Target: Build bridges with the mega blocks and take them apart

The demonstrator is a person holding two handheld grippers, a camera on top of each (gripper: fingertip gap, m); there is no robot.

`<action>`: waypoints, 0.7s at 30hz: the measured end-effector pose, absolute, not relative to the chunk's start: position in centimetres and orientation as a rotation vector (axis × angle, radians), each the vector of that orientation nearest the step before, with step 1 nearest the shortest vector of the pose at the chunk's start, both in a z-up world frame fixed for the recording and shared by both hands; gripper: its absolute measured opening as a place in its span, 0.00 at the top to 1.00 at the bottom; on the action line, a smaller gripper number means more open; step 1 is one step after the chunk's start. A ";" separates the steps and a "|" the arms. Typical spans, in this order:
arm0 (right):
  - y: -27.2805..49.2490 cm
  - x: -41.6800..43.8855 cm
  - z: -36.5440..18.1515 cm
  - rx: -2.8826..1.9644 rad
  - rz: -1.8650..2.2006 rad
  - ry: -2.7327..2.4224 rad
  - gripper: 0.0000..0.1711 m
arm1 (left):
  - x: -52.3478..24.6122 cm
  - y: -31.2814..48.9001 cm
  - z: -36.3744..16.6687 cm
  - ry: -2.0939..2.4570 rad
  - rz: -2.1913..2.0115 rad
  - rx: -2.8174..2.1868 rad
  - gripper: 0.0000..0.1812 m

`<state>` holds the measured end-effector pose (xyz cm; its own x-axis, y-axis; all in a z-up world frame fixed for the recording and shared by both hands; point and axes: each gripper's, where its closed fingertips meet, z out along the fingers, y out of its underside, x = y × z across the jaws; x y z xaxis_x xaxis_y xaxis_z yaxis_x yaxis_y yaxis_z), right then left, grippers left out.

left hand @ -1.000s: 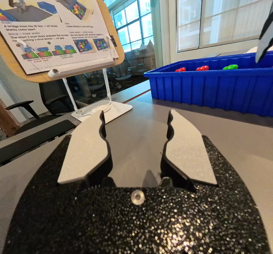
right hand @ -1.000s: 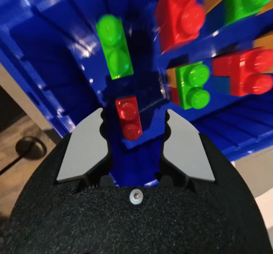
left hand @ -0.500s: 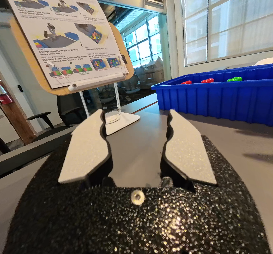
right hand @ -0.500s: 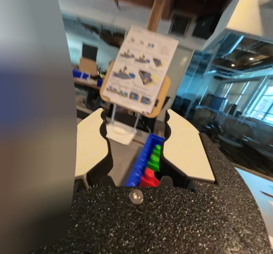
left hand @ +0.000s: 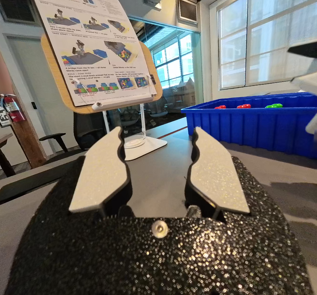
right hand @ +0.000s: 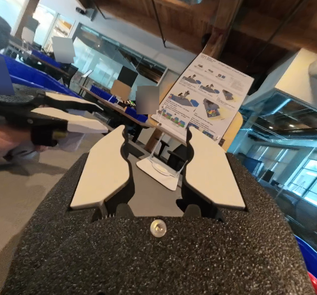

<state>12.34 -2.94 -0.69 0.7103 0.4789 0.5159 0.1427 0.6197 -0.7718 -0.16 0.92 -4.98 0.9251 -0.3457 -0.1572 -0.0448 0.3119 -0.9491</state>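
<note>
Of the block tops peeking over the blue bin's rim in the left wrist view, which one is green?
The rightmost one, the green plastic block; the two red plastic blocks sit left of it.

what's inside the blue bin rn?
In the left wrist view, the tops of two red blocks and one green block poke above the blue bin rim. Its near wall hides the rest of the contents.

Left gripper [left hand: 158, 130] held level and low, fingers spread wide with nothing between them. Right gripper [right hand: 156, 129] tilted upward, likewise gaping and empty, its white fingers [right hand: 103, 168] parted. Seen from the right wrist, the left gripper sits at far left, gripped by a hand [right hand: 12, 142].
</note>
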 end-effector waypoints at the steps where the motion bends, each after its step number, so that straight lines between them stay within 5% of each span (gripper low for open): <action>1: -3.1 12.2 -0.7 -0.905 0.223 -0.783 0.62 | 0.0 0.9 -5.0 0.368 -0.205 -1.243 0.58; 11: -5.6 12.1 0.7 -0.909 0.332 -0.762 0.62 | 1.2 -0.8 -3.3 0.407 -0.065 -1.179 0.59; 21: -12.2 21.7 2.1 -0.941 -0.072 -0.753 0.70 | -4.2 -15.2 -1.7 0.390 0.418 -1.325 0.68</action>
<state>21.73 -12.23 2.13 0.7470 0.2580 0.6126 0.3688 0.6059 -0.7049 -4.24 -15.17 -1.69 0.8630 0.0704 -0.5003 -0.5039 0.1909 -0.8424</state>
